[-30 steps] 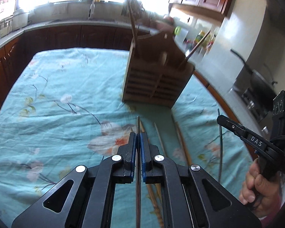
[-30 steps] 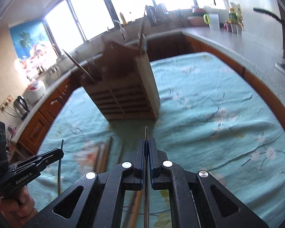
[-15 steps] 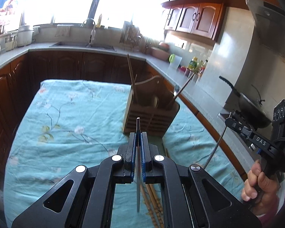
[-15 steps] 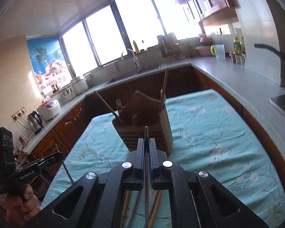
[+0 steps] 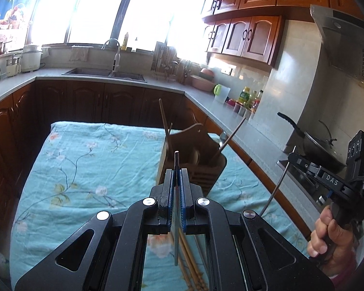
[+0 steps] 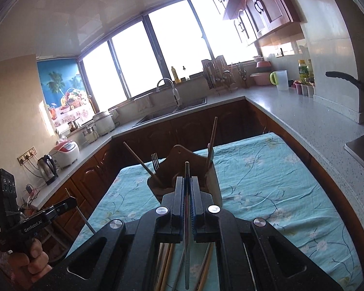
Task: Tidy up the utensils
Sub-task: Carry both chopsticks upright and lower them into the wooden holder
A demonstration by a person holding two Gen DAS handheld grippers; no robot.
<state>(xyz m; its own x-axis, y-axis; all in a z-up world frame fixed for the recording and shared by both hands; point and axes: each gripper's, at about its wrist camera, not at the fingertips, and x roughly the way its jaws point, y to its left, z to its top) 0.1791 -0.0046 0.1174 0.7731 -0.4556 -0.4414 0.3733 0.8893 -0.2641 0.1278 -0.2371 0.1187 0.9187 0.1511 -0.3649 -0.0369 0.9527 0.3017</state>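
Both cameras have risen and pulled back over the last second: a moment ago the slatted wooden utensil holder (image 5: 194, 160) filled the upper views from close above the cloth, and now it sits smaller and lower in each frame, with the whole kitchen showing behind it. My reading is that each chopstick has been lifted clear of the pile and is being raised for dropping into the holder from above, so the insertion itself is not yet done.

The surface (image 5: 89, 160) is a table covered by a teal floral cloth, with the holder standing toward its far right part. Around it runs a grey counter on dark wooden cabinets, with a sink (image 6: 177, 110) and tap beneath bright windows, a dish rack, a rice cooker and kettle at one end, and a wok on the stove at the other.

The holder already carries a few upright sticks, a fork (image 6: 154, 161) and a spoon.

The left gripper (image 5: 176, 181) has its jaws pressed together on a thin metal chopstick (image 5: 176, 194), whose tip pokes out past the fingertips. The right gripper (image 6: 187, 189) is likewise clamped on a second metal chopstick (image 6: 187, 218). Loose wooden chopsticks (image 5: 189, 262) lie on the cloth beneath both grippers, awaiting sorting
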